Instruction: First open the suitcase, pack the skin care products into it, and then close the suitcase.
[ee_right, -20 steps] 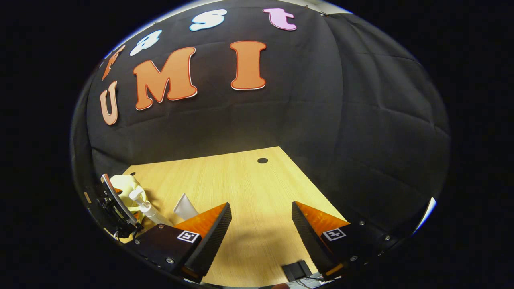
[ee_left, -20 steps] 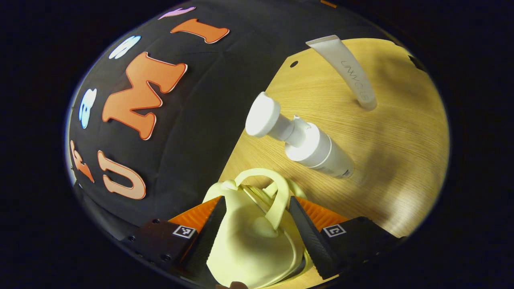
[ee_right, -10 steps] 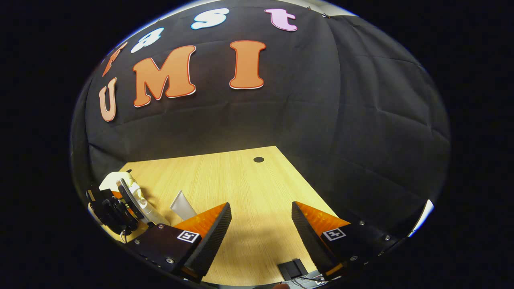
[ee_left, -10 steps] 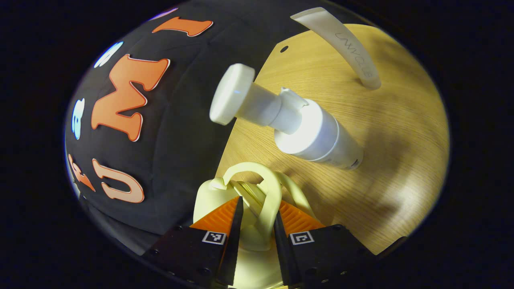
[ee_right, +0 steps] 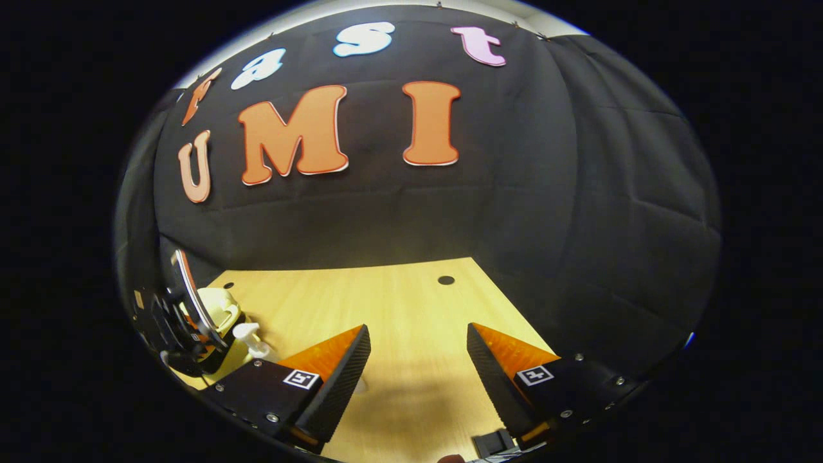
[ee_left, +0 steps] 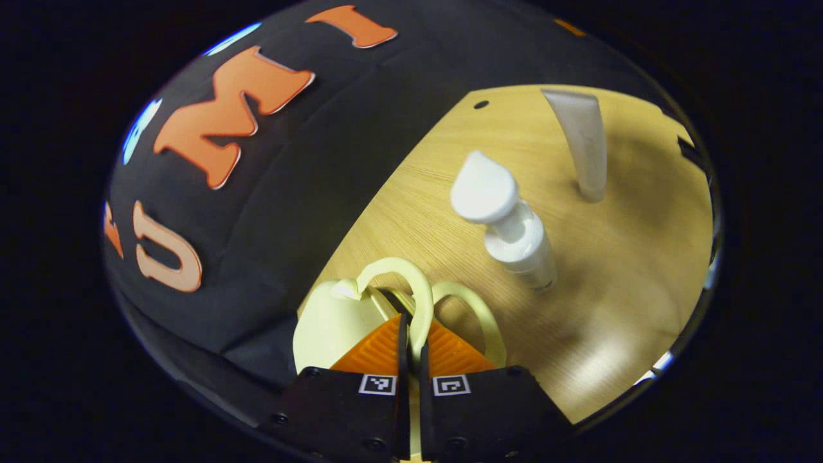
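Note:
A small pale yellow suitcase (ee_left: 328, 315) stands at the near edge of the wooden table (ee_left: 418, 212) in the left gripper view. My left gripper (ee_left: 409, 321) is shut on one of its looped handles (ee_left: 415, 286); the second loop sits just to the right. Beyond it stands a white pump bottle (ee_left: 517, 241), and a white tube (ee_left: 585, 141) stands farther back. In the right gripper view, my right gripper (ee_right: 418, 334) hangs open over the table (ee_right: 386, 302), holding nothing. At its far left are the left gripper (ee_right: 180, 315), the suitcase (ee_right: 222, 308) and the pump bottle (ee_right: 251, 337).
The booth's black cloth wall runs close behind the suitcase and along the table's back edge. A small dark hole (ee_right: 445, 280) marks the tabletop near the back. A small black object (ee_right: 495, 442) lies at the table's near edge below my right gripper.
My left gripper went from open around the suitcase top to shut on the handle loop. The pump bottle and tube now look farther off. My right gripper has barely shifted.

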